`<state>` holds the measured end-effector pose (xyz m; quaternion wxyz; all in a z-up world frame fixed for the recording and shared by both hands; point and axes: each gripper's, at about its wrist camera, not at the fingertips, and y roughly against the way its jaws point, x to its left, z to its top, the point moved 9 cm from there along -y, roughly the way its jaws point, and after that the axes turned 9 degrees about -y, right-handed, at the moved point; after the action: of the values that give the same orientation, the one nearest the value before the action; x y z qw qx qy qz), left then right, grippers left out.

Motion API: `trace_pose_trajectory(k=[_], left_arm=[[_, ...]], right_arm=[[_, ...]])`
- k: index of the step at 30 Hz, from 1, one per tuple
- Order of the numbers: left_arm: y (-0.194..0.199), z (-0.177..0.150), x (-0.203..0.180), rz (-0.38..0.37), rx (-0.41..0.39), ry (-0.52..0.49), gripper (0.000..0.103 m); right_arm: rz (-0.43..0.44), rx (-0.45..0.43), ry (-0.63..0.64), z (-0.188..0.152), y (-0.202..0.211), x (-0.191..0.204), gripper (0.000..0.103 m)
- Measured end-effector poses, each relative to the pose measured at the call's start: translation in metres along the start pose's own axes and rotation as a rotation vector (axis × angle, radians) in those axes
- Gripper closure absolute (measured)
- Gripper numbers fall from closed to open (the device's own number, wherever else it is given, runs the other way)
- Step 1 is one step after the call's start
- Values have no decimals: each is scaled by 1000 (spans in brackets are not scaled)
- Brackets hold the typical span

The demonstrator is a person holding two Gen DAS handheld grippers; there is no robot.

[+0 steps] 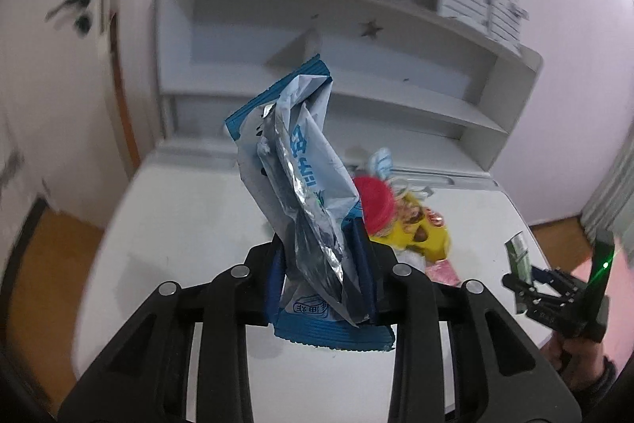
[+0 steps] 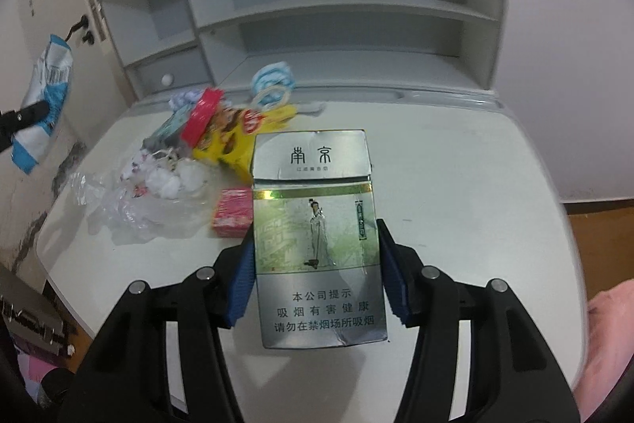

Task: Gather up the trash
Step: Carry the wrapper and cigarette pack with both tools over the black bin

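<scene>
Left wrist: blue wrapper (image 1: 305,185) hides much of trash pile (image 1: 412,224)

The cigarette pack (image 2: 317,236) reads 南京 on its lid and, on the grey band below, 本公司提示 吸烟有害健康 请勿在禁烟场所吸烟, while the blue wrapper's (image 1: 305,185) print is too crumpled to read.

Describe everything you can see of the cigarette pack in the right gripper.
The cigarette pack is a silver-grey cardboard box with a hinged lid, black Chinese characters on the lid, a pale green picture of a robed figure across the middle and a printed warning below. Its bottom edge looks creased. It is held upright above the white table, clamped at its two sides by the blue-padded fingers of the right gripper, touching nothing else.
</scene>
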<state>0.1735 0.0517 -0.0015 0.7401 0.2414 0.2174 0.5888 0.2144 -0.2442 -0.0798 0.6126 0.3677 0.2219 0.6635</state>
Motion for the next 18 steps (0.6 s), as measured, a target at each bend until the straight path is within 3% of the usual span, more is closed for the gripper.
trace_pose_trajectory(k=[3, 8, 11, 18], left_arm=[[-8, 13, -51, -53, 1, -100, 72], [-40, 12, -197, -254, 8, -311, 72], [-56, -5, -298, -420, 24, -414, 72], [-69, -71, -497, -700, 41, -636, 72]], right_arm=[[-32, -28, -45, -2, 20, -33, 49], [-138, -77, -171, -20, 62, -123, 48], [-226, -103, -256, -43, 91, -187, 48], [-436, -147, -470, -124, 164, -325, 48]])
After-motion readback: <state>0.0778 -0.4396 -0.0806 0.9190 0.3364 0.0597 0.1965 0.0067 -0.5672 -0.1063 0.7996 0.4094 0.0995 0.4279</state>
